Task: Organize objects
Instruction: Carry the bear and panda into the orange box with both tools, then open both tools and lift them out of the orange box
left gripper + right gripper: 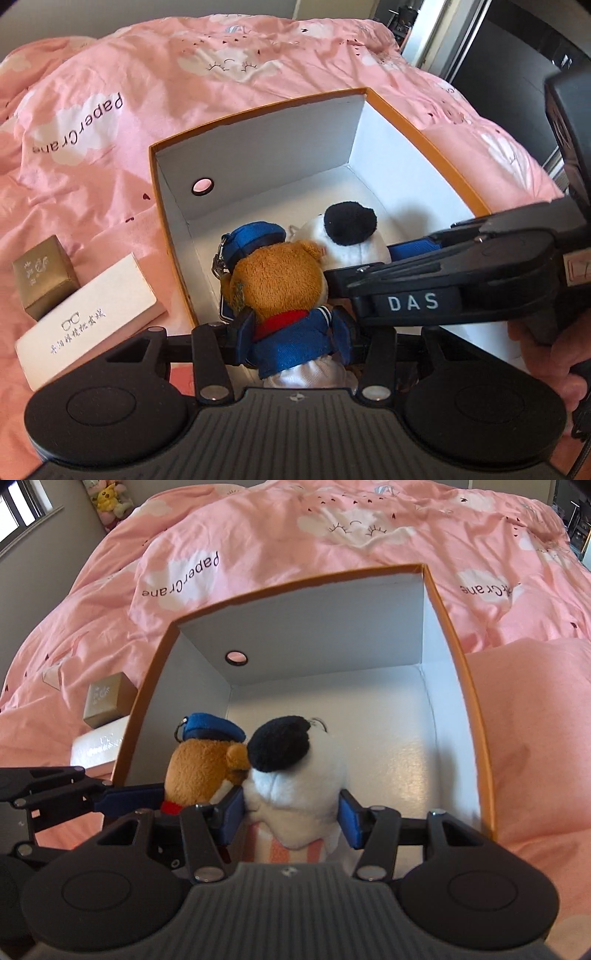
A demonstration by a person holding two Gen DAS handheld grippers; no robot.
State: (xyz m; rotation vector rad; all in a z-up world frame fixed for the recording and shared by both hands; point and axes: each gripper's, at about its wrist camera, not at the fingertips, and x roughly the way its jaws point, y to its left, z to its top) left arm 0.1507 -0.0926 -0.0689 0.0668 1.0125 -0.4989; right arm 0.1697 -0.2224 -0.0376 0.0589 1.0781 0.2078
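Observation:
An orange box with white inside walls (255, 155) (325, 627) lies open on the pink bed. My left gripper (295, 332) is shut on a brown teddy bear in a blue sailor suit and cap (280, 280), held just inside the box's near left corner. The bear also shows in the right wrist view (201, 771). My right gripper (291, 819) is shut on a white plush with a black ear (295, 771) (347, 229), held inside the box beside the bear. The two toys touch.
A white glasses case box (88, 317) (96, 749) and a small gold box (46, 282) (105, 701) lie on the pink duvet (184, 92) left of the orange box. Plush toys (107, 502) sit at the far left wall.

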